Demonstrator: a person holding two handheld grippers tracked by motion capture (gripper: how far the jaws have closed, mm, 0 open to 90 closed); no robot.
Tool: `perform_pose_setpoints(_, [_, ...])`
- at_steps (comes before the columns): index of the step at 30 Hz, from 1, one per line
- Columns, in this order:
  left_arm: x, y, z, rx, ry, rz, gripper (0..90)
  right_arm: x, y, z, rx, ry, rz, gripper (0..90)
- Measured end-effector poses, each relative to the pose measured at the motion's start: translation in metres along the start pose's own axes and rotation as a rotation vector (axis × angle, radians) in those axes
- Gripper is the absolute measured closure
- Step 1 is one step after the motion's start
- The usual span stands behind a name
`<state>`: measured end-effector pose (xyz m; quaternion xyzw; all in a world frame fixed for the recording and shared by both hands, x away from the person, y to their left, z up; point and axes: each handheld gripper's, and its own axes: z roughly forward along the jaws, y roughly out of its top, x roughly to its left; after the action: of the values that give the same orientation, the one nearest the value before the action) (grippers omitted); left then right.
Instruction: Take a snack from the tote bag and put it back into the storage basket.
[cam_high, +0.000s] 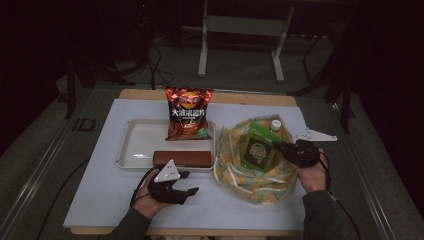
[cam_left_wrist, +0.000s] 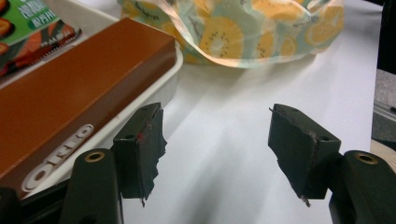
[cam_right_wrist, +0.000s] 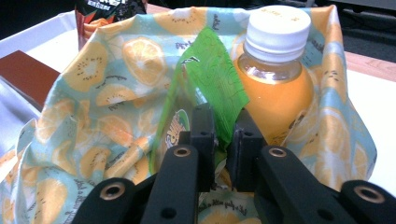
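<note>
**Green packet pinched over the fruit-print bag**

The green snack packet (cam_right_wrist: 212, 88) stands between the jaws of the right gripper (cam_right_wrist: 223, 140), which are clamped on its lower edge. It sits inside the fruit-print bag (cam_high: 235, 172), leaning against an orange drink bottle (cam_right_wrist: 275, 88) with a white cap that stands in the same bag. In the high view the right gripper (cam_high: 280, 147) reaches into the bag from the right.

The left gripper (cam_left_wrist: 217, 149) hovers over the white table cover (cam_high: 100, 195) with its jaws wide apart and nothing between them, just beside the white tray (cam_high: 132, 145). The tray holds a brown Oreo box (cam_left_wrist: 70, 98) along its near rim and a dark chip bag (cam_high: 188, 112) at its far side.
</note>
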<state>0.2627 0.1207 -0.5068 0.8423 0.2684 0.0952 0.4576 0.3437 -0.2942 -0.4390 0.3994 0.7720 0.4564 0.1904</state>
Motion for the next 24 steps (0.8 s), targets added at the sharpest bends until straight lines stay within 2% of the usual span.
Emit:
perform_pose_setpoints(4, [-0.002, -0.001, 0.001, 0.011, 0.002, 0.007, 35.3, 0.002, 0.000, -0.001, -0.002, 0.005, -0.018, 84.3])
perform_pose_setpoints(11, [0.000, -0.003, 0.000, 0.016, 0.006, -0.010, 35.2, 0.007, 0.003, -0.005, -0.011, 0.005, -0.052, 86.2])
perform_pose_setpoints(24, [0.003, -0.007, 0.001, 0.029, 0.008, -0.023, 35.2, 0.018, 0.021, -0.020, -0.047, 0.007, -0.108, 88.7])
